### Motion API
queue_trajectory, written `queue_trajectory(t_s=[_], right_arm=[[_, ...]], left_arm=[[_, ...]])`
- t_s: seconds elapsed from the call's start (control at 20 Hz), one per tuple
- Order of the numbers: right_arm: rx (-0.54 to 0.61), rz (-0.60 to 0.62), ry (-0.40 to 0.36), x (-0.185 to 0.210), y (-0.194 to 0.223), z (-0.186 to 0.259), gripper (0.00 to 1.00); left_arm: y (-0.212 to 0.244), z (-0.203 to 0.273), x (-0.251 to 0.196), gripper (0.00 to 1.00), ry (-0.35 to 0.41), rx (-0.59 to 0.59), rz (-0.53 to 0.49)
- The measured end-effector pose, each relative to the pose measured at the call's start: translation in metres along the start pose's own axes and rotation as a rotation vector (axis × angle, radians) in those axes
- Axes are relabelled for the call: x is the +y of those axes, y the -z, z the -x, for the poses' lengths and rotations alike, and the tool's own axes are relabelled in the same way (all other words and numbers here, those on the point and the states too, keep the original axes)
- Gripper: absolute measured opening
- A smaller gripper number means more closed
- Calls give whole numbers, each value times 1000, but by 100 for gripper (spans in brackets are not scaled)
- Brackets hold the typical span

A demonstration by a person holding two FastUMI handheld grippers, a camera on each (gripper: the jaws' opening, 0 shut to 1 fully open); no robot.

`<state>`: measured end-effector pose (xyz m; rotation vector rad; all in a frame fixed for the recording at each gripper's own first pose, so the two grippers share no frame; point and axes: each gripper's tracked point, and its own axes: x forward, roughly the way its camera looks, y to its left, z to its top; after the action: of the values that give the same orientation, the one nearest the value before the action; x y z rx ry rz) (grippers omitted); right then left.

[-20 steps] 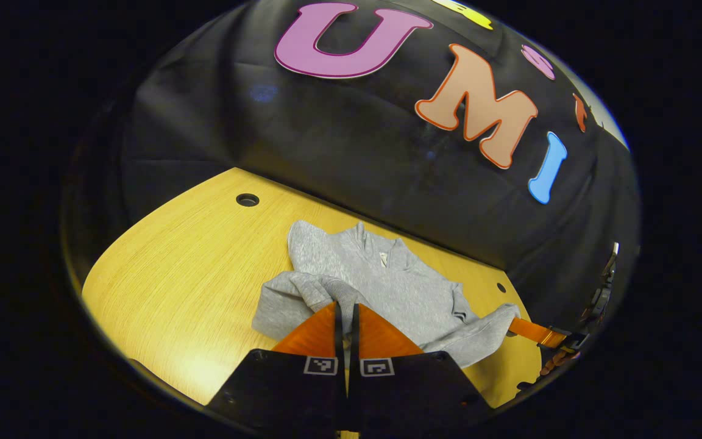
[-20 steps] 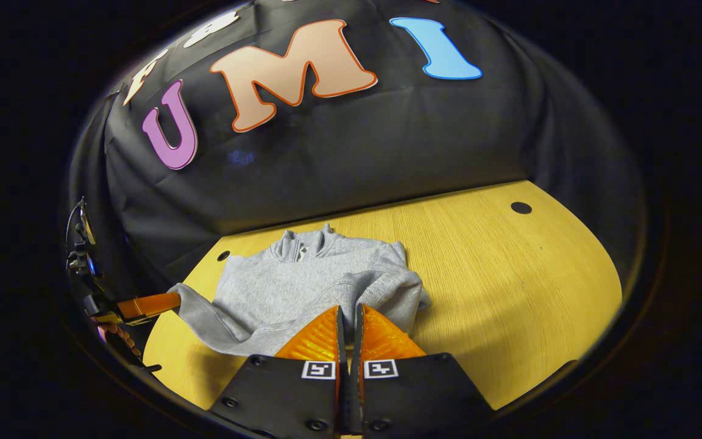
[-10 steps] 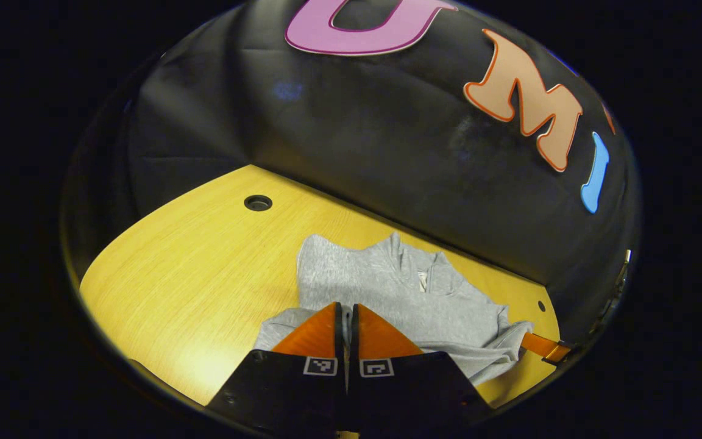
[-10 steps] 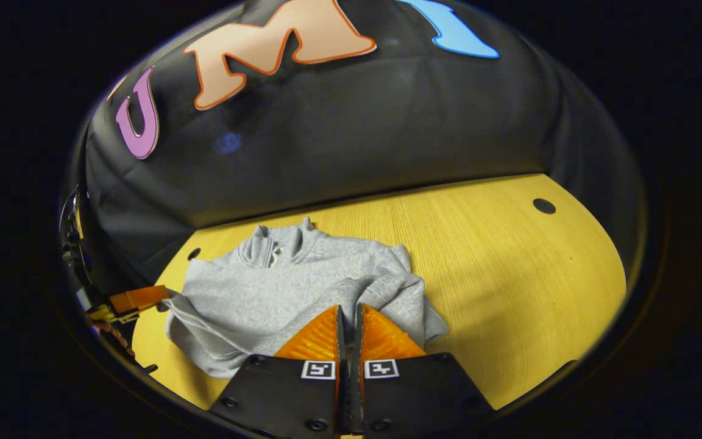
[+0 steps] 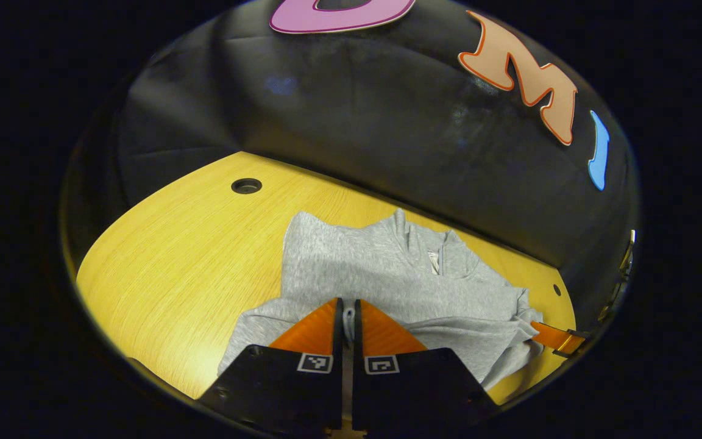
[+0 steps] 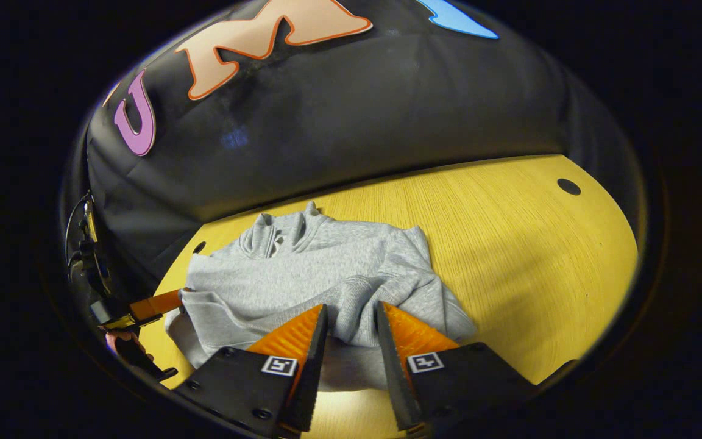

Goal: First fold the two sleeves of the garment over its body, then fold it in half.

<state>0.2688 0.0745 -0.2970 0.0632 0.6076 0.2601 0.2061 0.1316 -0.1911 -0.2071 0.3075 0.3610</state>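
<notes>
Lying crumpled on the yellow wooden table point(image 5: 174, 244), the grey garment point(image 5: 375, 274) spread out just ahead of your left gripper point(image 5: 347, 314), with its collar at the far end near the booth wall. That gripper's fingers stood nearly together, with a thin bit of grey cloth pinched in the narrow gap between them, so you were gripping a sleeve there. Off to its right, at the garment's far edge, the tip of your other gripper met the cloth.

In the right gripper view, your right gripper point(image 6: 351, 323) had its fingers spread apart, released, with the garment point(image 6: 314, 274) lying between and just ahead of them; a bunched sleeve point(image 6: 400, 286) lay folded over the body just beyond the tips. To that gripper's left, your left gripper point(image 6: 156, 305) touched the garment's edge, and part of your hand point(image 6: 116, 337) showed beneath it.
</notes>
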Motion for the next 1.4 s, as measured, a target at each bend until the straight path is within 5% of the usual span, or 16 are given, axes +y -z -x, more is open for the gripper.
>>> queue_trajectory(t_s=[0.05, 0.2, 0.4, 0.85, 1.4], right_arm=[[-18, 14, 3, 2, -5, 3, 55], [-94, 80, 11, 7, -24, 19, 99], [-172, 121, 10, 14, -50, 53, 97], [-302, 205, -1, 45, -75, 167, 94], [-310, 213, 28, 56, -23, 257, 97]], left_arm=[[-3, 3, -5, 10, 33, -1, 21], [-13, 20, -14, 77, 57, -25, 54], [-36, 48, -16, 94, 27, -84, -54], [-49, 151, -21, 94, 59, -119, -211], [-7, 239, -22, 94, 90, -93, -281]])
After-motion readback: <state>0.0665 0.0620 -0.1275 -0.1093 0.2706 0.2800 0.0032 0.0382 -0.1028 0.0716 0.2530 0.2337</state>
